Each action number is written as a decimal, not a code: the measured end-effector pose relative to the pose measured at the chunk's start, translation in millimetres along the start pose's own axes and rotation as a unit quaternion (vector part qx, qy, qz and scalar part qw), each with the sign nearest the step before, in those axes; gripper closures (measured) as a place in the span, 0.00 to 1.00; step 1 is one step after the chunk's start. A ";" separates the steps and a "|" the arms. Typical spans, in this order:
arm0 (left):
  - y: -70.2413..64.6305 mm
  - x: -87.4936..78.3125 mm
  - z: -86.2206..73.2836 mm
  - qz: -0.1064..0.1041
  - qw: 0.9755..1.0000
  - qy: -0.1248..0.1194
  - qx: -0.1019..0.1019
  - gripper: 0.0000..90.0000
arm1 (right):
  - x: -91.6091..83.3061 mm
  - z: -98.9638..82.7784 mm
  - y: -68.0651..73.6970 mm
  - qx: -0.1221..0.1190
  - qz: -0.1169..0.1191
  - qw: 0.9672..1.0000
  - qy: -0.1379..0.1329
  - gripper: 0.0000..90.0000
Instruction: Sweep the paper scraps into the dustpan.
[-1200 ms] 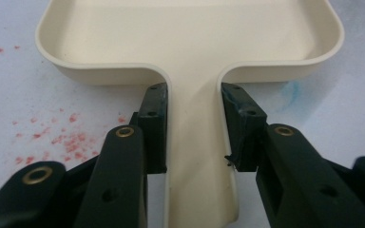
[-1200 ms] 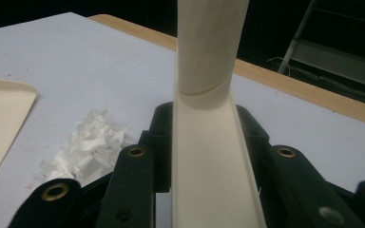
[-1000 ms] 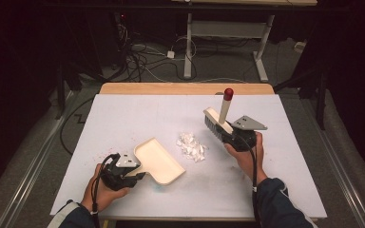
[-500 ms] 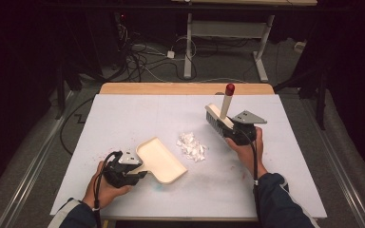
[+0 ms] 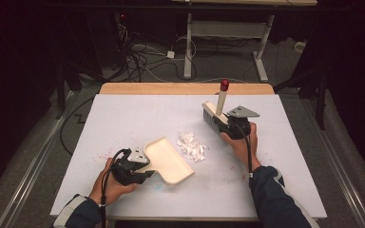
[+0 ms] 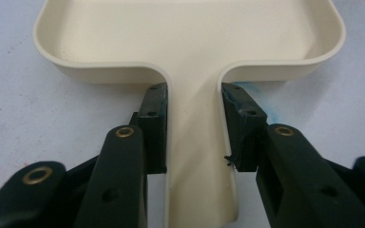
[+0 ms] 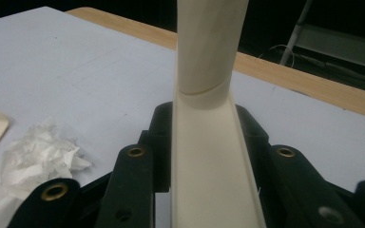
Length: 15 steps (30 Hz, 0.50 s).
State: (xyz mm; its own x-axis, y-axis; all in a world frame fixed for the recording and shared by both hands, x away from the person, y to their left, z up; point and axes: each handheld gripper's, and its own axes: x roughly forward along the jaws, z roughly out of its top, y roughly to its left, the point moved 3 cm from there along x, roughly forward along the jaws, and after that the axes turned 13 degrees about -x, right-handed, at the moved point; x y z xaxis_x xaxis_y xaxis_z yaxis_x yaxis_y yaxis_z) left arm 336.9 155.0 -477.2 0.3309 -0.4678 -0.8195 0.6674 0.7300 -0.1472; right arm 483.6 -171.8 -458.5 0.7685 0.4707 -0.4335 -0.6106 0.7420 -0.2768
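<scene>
Dustpan (image 5: 168, 161), brush (image 5: 217, 112), both unlabelled

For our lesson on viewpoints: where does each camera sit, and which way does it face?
High view: above the person's side, facing forward and down on the table; forearms, both hands, left tongs, right tongs.
Left gripper view: on the left tongs, facing along them to the dustpan.
Right gripper view: on the right tongs, facing along the brush; paper scraps alongside.
Shared: high and left views show the dustpan.
</scene>
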 end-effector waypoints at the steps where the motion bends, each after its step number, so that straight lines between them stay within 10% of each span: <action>1: 0.3 0.5 -0.1 -0.001 1.000 0.001 -0.001 0.71 | 1.7 0.8 0.7 0.002 0.000 1.000 0.000 0.75; 15: 3.3 5.1 -1.3 -0.010 1.000 0.007 -0.009 0.71 | 21.5 8.2 25.1 -0.032 0.019 0.999 -0.009 0.75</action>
State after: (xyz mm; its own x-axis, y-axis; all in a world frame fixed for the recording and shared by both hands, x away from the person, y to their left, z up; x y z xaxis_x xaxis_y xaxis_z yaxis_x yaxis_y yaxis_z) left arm 339.9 155.7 -482.5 0.3073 -0.4757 -0.8242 0.6625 0.7287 -0.1736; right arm 486.4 -139.2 -467.7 0.7475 0.5067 -0.4296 -0.6498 0.6921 -0.3142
